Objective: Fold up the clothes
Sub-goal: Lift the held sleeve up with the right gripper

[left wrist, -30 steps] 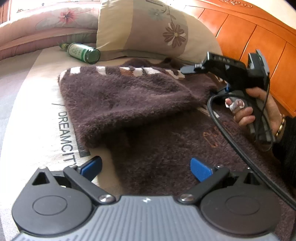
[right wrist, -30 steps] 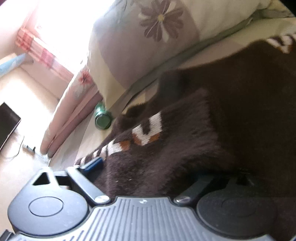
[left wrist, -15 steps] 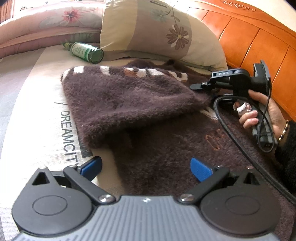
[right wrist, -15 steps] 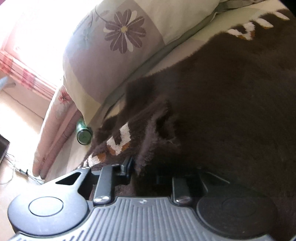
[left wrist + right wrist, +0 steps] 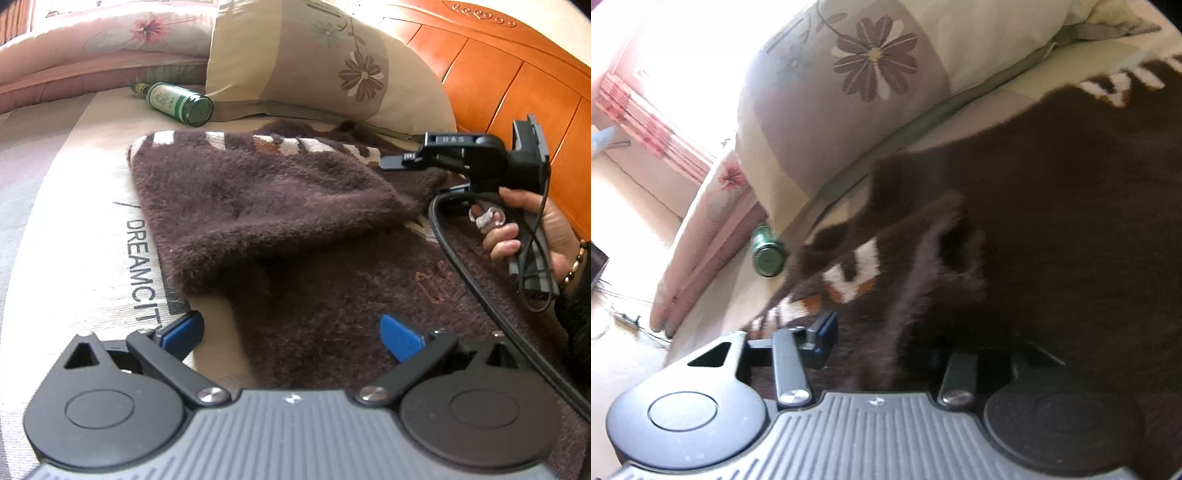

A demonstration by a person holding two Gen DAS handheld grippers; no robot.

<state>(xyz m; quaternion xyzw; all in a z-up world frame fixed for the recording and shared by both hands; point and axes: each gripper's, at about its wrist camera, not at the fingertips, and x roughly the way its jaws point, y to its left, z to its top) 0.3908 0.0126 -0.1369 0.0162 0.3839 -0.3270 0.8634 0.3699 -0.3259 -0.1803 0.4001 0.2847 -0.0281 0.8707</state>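
Both grippers sat over the brown fuzzy sweater point(image 5: 280, 206), our landmark on the bed. Our left gripper point(image 5: 291, 332) hung at the sweater's near edge with its blue pads spread wide and nothing between them. Our right gripper point(image 5: 916, 343) was at the sweater's far right side, next to the pillow point(image 5: 332, 66); its jaws were opening, with fuzzy cloth lying between them, though we could not tell whether the pads still pressed on it.

We judged the fold as partly done: one flap of the sweater already lay doubled over its body, its striped hem along the far edge. The lower body was still spread flat towards us, so at least one more fold remained.

For room, the sheet point(image 5: 92, 258) left of the sweater lay open. Beyond the sweater, a green bottle point(image 5: 177, 103) lay near its far left corner, the pillow touched its far edge, and the wooden headboard point(image 5: 517, 92) closed off the right side.
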